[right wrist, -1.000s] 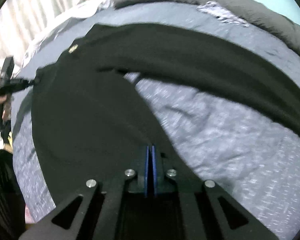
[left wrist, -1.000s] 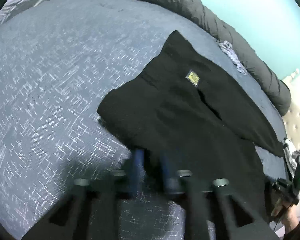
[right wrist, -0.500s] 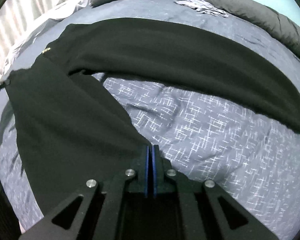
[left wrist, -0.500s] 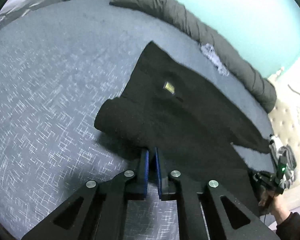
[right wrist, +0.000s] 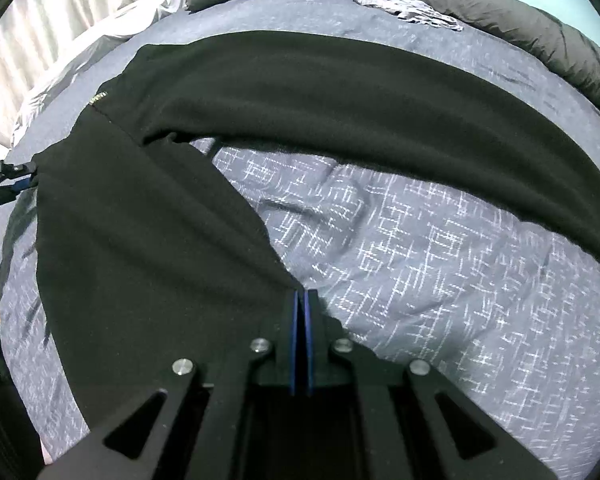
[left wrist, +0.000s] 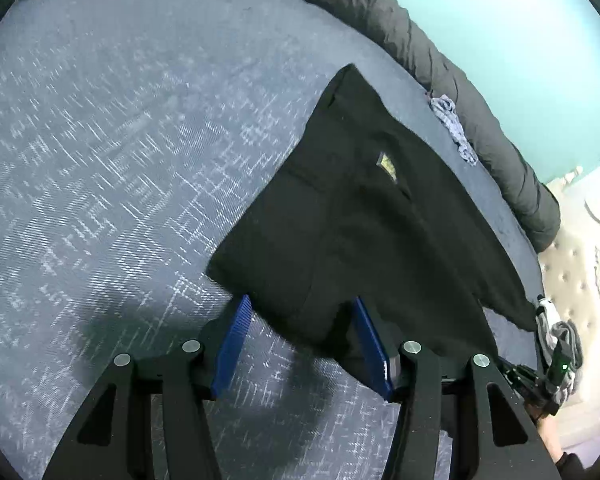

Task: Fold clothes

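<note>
Your left gripper (left wrist: 300,344) is opening: its blue pads (left wrist: 232,346) stand apart, and the near corner of the black trousers (left wrist: 352,240) lies between them with neither pad pressing it. Your right gripper (right wrist: 301,300) has its pads pressed together, pinching the hem of one trouser leg; the cloth runs straight into the closed tips.

The trousers lie spread on the bed (left wrist: 100,140), which wears a blue cover with a white crosshatch print. In the left view their waist edge runs from your gripper away to a far corner, and a small yellow label (left wrist: 387,165) sits near the middle of the upper part. In the right view the two legs fork: the one you hold comes toward the camera, the other (right wrist: 360,104) arcs across the far side, and a wedge of bare cover (right wrist: 400,260) shows between their inner edges.

Beyond the trousers, a dark rolled duvet (left wrist: 440,68) lines the bed's far edge against the turquoise wall, with a small grey-patterned cloth (left wrist: 454,124) lying against it. Left of the trousers in the left view the cover is wide open and flat, with room to sweep. To their right, at the bed's edge, your right gripper (left wrist: 540,384) shows beside a tufted headboard (left wrist: 576,276).
</note>
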The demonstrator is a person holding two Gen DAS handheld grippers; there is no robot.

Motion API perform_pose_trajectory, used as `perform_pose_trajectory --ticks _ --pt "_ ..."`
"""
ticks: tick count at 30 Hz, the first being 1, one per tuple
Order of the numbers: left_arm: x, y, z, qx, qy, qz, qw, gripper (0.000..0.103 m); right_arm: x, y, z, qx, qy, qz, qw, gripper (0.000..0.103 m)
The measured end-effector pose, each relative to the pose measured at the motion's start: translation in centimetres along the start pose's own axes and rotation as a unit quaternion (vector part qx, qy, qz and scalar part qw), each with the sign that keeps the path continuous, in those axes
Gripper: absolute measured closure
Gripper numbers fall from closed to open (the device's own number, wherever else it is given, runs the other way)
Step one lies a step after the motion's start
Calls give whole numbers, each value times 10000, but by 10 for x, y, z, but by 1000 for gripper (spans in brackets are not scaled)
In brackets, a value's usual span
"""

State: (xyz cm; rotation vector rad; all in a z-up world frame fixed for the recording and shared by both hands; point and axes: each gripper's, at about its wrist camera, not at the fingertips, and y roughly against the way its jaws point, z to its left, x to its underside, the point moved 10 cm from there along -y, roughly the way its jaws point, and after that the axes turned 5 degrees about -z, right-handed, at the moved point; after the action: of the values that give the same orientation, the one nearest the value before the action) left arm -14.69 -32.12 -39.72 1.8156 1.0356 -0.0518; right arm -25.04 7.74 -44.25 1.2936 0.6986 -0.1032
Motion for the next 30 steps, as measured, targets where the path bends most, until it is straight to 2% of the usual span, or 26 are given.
perform_pose_trajectory --ticks 4,6,9,11,14,17,18,19,20,26,28,30 --pt "-4 -11 4 -35 25 -41 10000 47 0 2 0 9 31 -26 10000 100" --pt "-6 -13 5 -127 -102 -45 9999 70 -2 3 0 25 50 -61 10000 100" --pt "-15 -4 -5 -55 -344 -121 9993 84 -4 5 0 62 79 -134 9999 100" --pt "-28 11 -14 -25 -477 -302 9984 88 -6 7 1 70 155 -182 9997 100" --pt "-51 31 -24 -32 -582 -570 9967 89 -7 8 6 -40 151 -161 9997 100" --pt "-60 30 -28 -207 -725 -507 9959 90 -9 10 1 -139 62 -131 9998 99" --pt "-61 29 -29 -268 -796 -468 9954 90 -10 13 -3 -104 17 -162 9998 91" --pt "-61 28 -28 -301 -817 -423 9953 90 -11 17 -8 -61 -37 -194 9998 77" --pt "-61 26 -27 -334 -831 -381 9953 90 -10 26 -16 21 -142 -236 9996 70" --pt "-53 20 -16 -502 -879 -194 9947 90 30 120 -87 461 -741 -556 9946 66" --pt "-50 21 -14 -521 -906 -178 9944 90 55 157 -125 765 -1100 -663 9888 56" --pt "-48 20 -13 -541 -922 -178 9941 90 82 187 -162 999 -1506 -733 9808 54"
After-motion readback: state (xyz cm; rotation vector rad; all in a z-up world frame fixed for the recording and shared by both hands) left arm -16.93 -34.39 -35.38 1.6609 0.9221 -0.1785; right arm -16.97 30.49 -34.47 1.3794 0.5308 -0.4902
